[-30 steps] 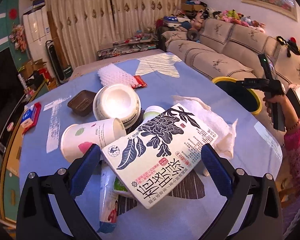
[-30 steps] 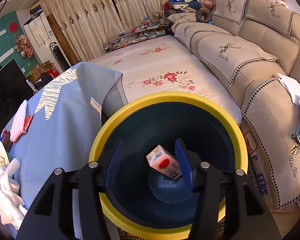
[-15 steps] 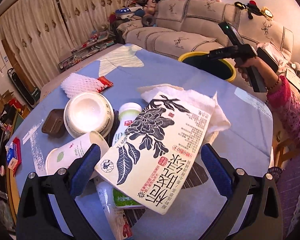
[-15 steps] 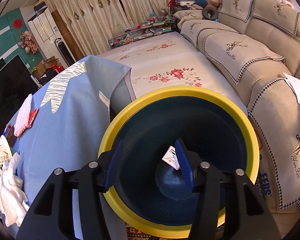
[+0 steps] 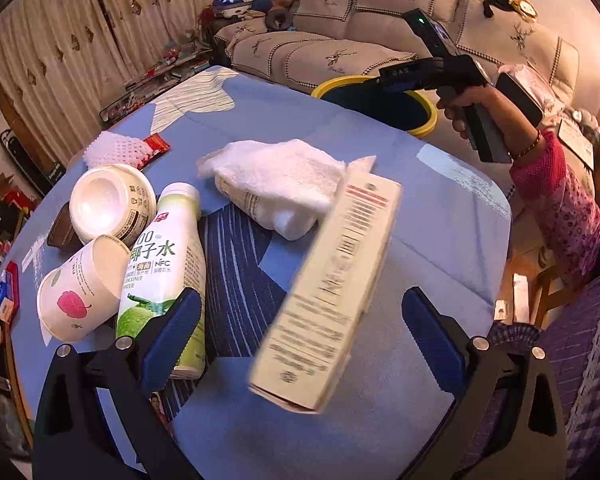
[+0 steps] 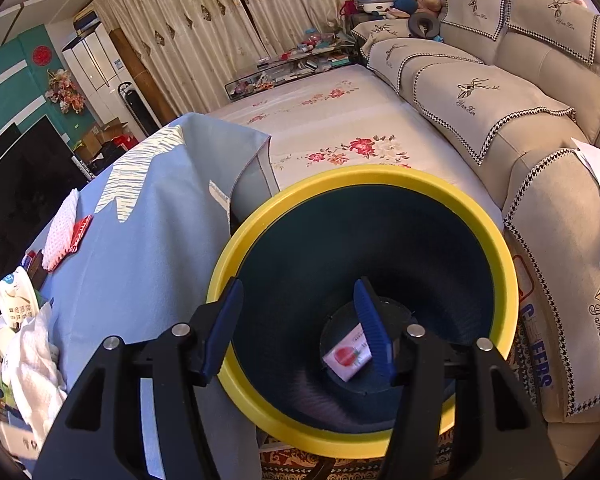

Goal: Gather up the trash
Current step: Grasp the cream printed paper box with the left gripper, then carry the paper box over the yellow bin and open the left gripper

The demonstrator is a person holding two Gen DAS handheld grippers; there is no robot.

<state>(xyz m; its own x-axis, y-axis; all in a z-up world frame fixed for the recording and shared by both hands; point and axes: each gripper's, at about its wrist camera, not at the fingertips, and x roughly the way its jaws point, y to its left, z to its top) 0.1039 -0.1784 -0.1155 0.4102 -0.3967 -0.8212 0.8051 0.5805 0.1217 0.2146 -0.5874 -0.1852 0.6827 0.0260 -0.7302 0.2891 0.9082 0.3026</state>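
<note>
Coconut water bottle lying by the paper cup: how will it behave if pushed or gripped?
The coconut water bottle lies on its side and looks round, so a push will probably roll it toward the paper cup. Its glossy sleeve may slip between the pads. Whether it is full cannot be seen, so its weight is uncertain.

Black-framed left gripper (image 5: 302, 322) and right gripper (image 6: 300, 320) carry blue pads, silver screws; pink patterned sleeve.

Right gripper (image 6: 298, 320), jaws parted and empty, hung over the yellow-rimmed bin (image 6: 500, 248). A small carton (image 6: 346, 358) lay on the bin's floor. The blue tablecloth's (image 6: 148, 232) corner draped just beside the rim.
</note>
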